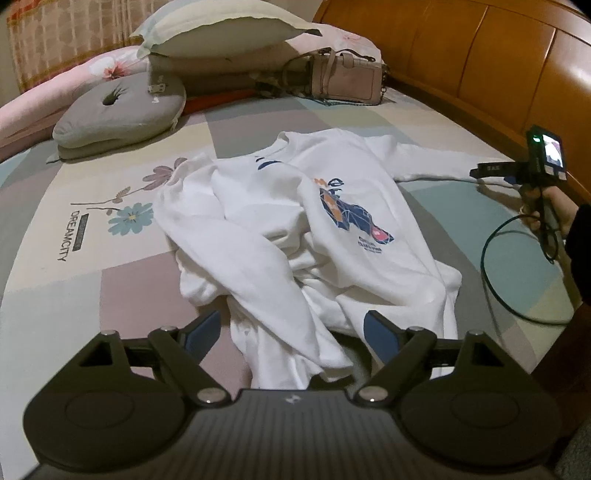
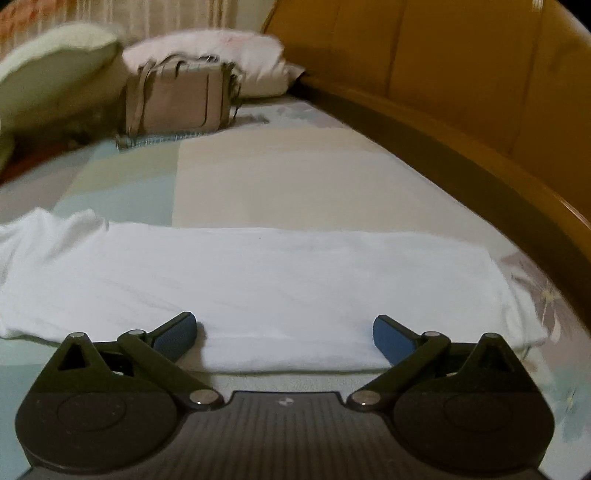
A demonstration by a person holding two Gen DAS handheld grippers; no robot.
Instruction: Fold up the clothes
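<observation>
A white sweatshirt [image 1: 295, 229] is lying crumpled in the middle of the bed [image 1: 122, 280], printed side up, with a blue and orange design on its chest. One sleeve [image 2: 258, 280] is stretching out flat from the sweatshirt toward the wooden headboard [image 1: 480, 62]; the other is lying folded across the body of the sweatshirt, and the lower part is bunching in loose folds.

The left gripper [image 1: 291, 332] is hovering just over the bunched near end of the sweatshirt, its two blue-padded fingers [image 1: 201, 328] standing wide apart with nothing between them. Whether they are touching the cloth cannot be told.

The right gripper [image 2: 284, 332] is sitting at the near edge of the outstretched sleeve, away from the sweatshirt's body on the headboard side. Its fingers are also spread wide, one on either side of a stretch of the sleeve's edge, gripping nothing. In the left wrist view a hand [image 1: 546, 206] is holding this gripper by its handle, and a dark cable is looping from it over the bed.

Beyond the sweatshirt, a beige handbag [image 1: 347, 81] is resting against the pillows [image 1: 221, 33], and a grey cushion [image 1: 118, 114] is lying well apart from the sweatshirt.
</observation>
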